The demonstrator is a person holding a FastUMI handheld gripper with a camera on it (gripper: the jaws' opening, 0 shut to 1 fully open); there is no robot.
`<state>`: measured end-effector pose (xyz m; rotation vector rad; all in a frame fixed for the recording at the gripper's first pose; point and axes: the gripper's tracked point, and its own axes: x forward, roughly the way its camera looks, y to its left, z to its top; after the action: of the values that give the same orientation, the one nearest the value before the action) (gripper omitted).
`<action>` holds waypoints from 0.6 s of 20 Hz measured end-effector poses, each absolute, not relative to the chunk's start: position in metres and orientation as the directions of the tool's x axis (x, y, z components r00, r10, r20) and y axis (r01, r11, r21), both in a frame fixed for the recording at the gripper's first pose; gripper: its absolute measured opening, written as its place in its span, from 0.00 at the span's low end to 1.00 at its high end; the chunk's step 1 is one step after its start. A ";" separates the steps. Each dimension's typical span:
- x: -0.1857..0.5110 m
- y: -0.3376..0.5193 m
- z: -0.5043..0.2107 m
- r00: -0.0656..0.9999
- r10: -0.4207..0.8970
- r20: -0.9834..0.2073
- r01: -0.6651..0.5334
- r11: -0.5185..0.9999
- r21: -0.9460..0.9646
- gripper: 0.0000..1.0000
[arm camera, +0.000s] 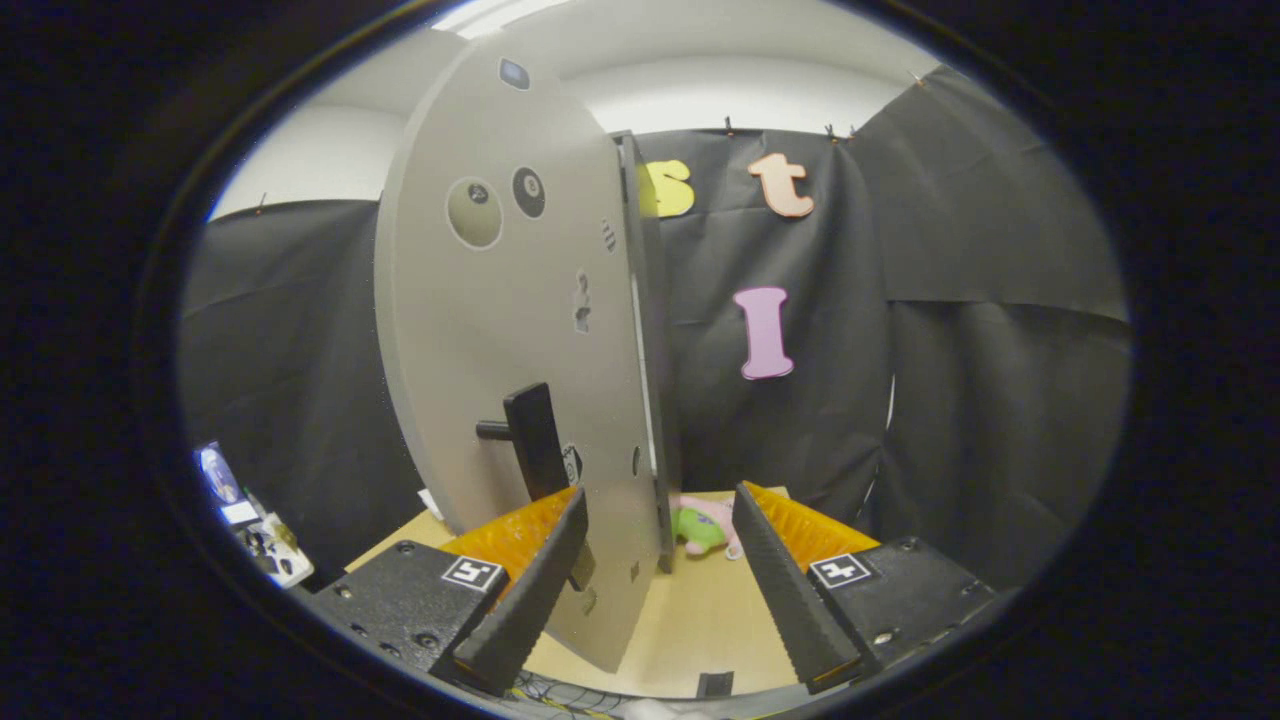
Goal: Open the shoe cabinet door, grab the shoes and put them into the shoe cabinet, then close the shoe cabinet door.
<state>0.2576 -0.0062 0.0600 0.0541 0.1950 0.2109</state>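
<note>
Wooden table (700,610) beneath spread fingers (770,560)

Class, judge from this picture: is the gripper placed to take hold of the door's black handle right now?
Probably yes. The gripper is open, and the handle stands just ahead of one of the fingers, with nothing in between; a slight shift sideways should bring it between them.

the scene is evenly and softly lit from overhead, with a bright patch of pale ceiling (640,60) behind the top of the tall grey cabinet door (510,330). the door's face is smooth and free of glare. strong fisheye bending curves its straight edges into arcs. the gripper (660,535), its fingers spread apart, looks sharp, while the small green and pink soft toy (705,528) on the light wooden tabletop (690,620) beyond is slightly soft.
</note>
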 end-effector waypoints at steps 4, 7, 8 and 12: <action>0.259 0.044 0.058 0.947 0.264 -0.184 -0.256 0.965 0.064 0.97; 0.265 0.077 0.054 0.947 0.261 -0.189 -0.255 0.965 0.055 0.97; 0.268 0.089 0.053 0.945 0.266 -0.188 -0.260 0.964 0.057 0.97; 0.287 0.142 0.050 0.933 0.305 -0.192 -0.298 0.952 0.065 0.97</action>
<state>0.2866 0.1421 0.0499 0.0354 0.2025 0.3087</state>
